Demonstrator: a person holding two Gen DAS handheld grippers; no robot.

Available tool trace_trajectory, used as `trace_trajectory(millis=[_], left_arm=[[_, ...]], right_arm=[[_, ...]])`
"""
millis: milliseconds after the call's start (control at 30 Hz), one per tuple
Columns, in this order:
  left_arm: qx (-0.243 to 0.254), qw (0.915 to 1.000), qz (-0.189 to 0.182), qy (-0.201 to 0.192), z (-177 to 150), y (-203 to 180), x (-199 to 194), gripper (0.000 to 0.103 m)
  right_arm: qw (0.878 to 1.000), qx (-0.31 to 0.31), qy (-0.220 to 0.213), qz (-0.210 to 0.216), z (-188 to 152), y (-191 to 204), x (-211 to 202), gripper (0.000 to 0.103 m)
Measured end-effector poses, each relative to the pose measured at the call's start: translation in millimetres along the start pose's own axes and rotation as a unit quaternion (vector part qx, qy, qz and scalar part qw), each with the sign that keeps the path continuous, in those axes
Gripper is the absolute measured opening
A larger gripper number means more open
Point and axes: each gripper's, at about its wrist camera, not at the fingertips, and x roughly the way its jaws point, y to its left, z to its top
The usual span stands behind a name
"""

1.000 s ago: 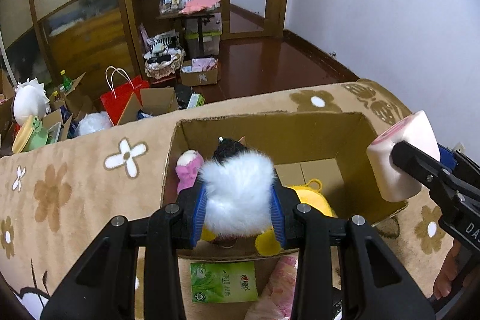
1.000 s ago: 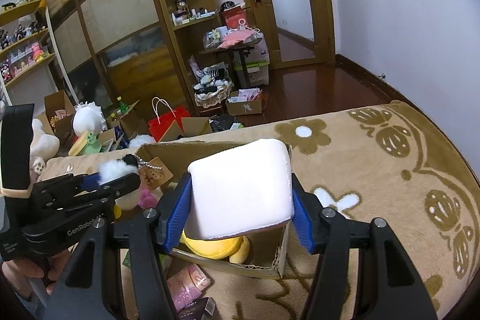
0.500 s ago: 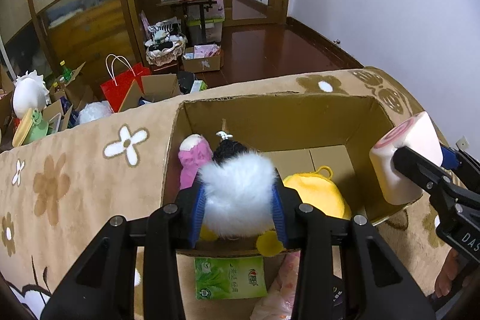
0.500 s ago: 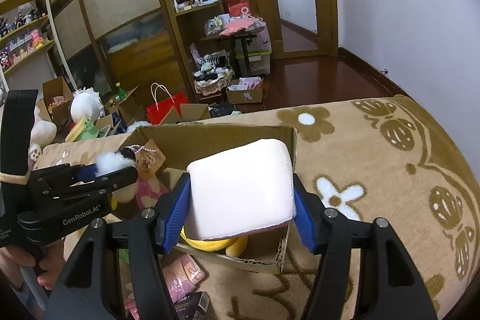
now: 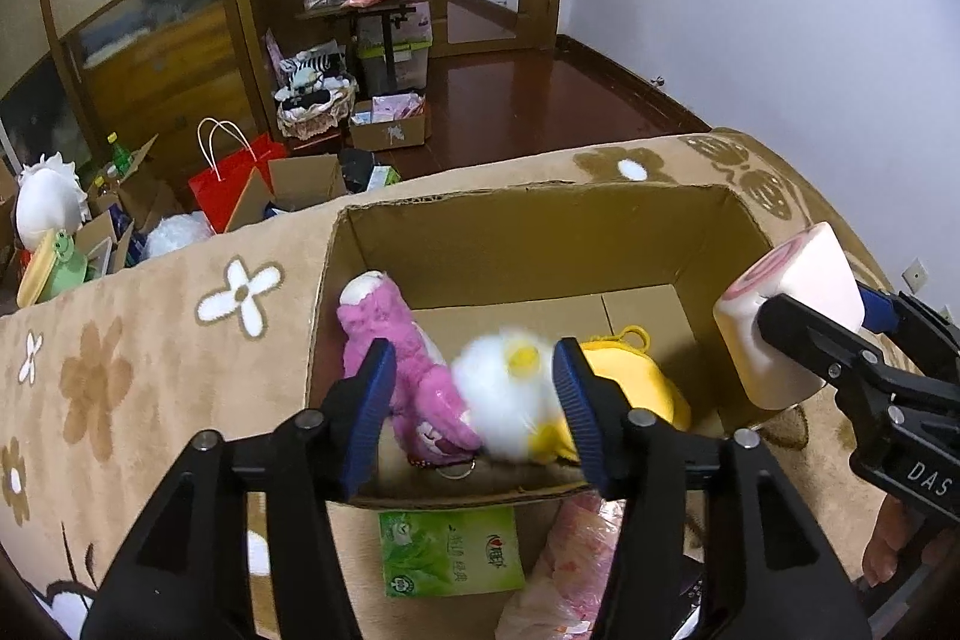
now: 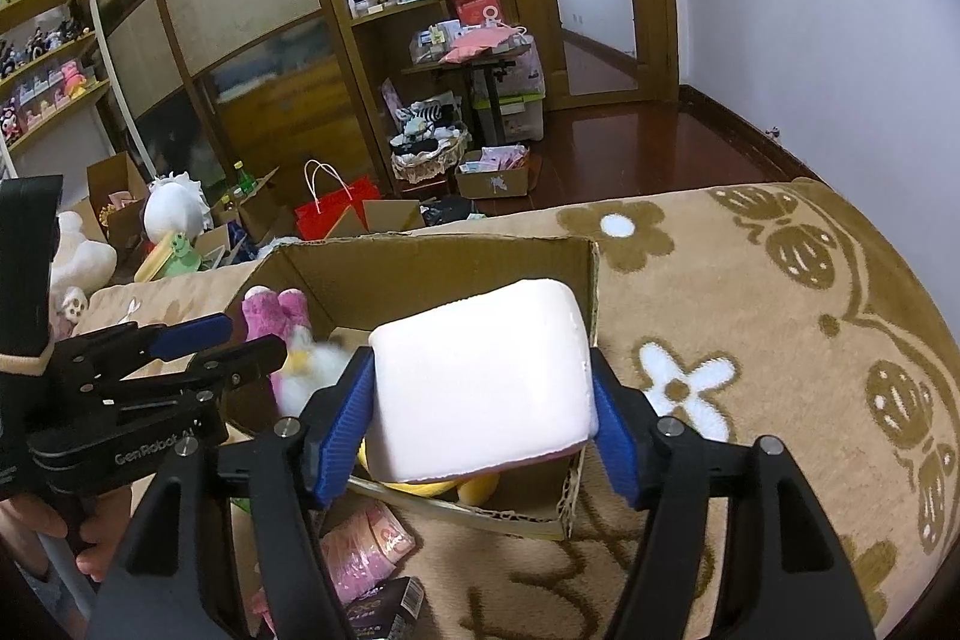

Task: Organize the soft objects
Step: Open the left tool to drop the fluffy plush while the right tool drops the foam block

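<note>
An open cardboard box [image 5: 528, 226] [image 6: 420, 268] sits on a tan flowered carpet. Inside lie a pink plush [image 5: 402, 358] [image 6: 273, 313] and a yellow plush [image 5: 636, 376]. A white fluffy toy [image 5: 507, 391] [image 6: 315, 367], blurred, is in the box between my left gripper's spread jaws, touching neither. My left gripper [image 5: 474, 406] [image 6: 240, 340] is open above the box's near side. My right gripper [image 6: 483, 400] is shut on a white and pink foam block [image 6: 480, 379] [image 5: 792, 322], held above the box's right edge.
A green tissue pack [image 5: 450, 550] and a pink packet [image 5: 570, 568] [image 6: 366, 544] lie on the carpet in front of the box. Beyond the carpet edge stand a red bag [image 5: 234, 178], cartons, a basket [image 6: 429, 154] and wooden shelves.
My left gripper opened and let go of the white fluffy toy, which dropped into the box. The right gripper kept its hold on the foam block and hardly moved.
</note>
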Motion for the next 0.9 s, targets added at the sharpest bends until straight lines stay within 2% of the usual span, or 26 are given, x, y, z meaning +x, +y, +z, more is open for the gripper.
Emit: trace_trajectory(millis=[67, 133, 300, 333, 400, 467, 667, 900], left_arm=[[-0.002, 1.0, 0.002, 0.004, 0.0, 1.1, 0.7, 0.061], [-0.007, 0.9999, 0.001, 0.009, 0.0, 2.8, 1.5, 0.071], [-0.006, 0.9998, 0.013, 0.012, -1.1, 5.1, -3.4, 0.081], [-0.006, 0.9998, 0.015, 0.012, -1.3, 5.8, -5.6, 0.082], [-0.005, 0.9998, 0.018, 0.012, -1.9, 7.2, -10.1, 0.084], [-0.004, 0.9998, 0.018, 0.011, -2.3, 7.8, -13.8, 0.088], [0.0, 0.9997, 0.025, 0.006, -7.0, 8.9, -29.6, 0.094], [-0.005, 0.9996, 0.028, 0.009, -15.4, 14.2, -52.3, 0.096]], right_arm=[[1.0, 0.001, 0.001, 0.0, -0.8, 0.1, 0.2, 0.073], [1.0, 0.001, 0.0, 0.001, -0.4, -0.7, 0.2, 0.074], [1.0, 0.006, 0.001, 0.004, -1.2, -0.4, 0.1, 0.08], [1.0, 0.01, 0.001, 0.006, -1.1, -0.5, -0.3, 0.081], [1.0, 0.015, -0.005, 0.009, 0.2, -2.0, -3.0, 0.091], [1.0, 0.017, -0.016, 0.007, 1.7, -2.1, -7.8, 0.095], [0.999, 0.03, -0.033, 0.005, 3.6, -4.3, -23.2, 0.103], [0.999, 0.036, -0.041, -0.001, -0.8, -0.9, -44.8, 0.103]])
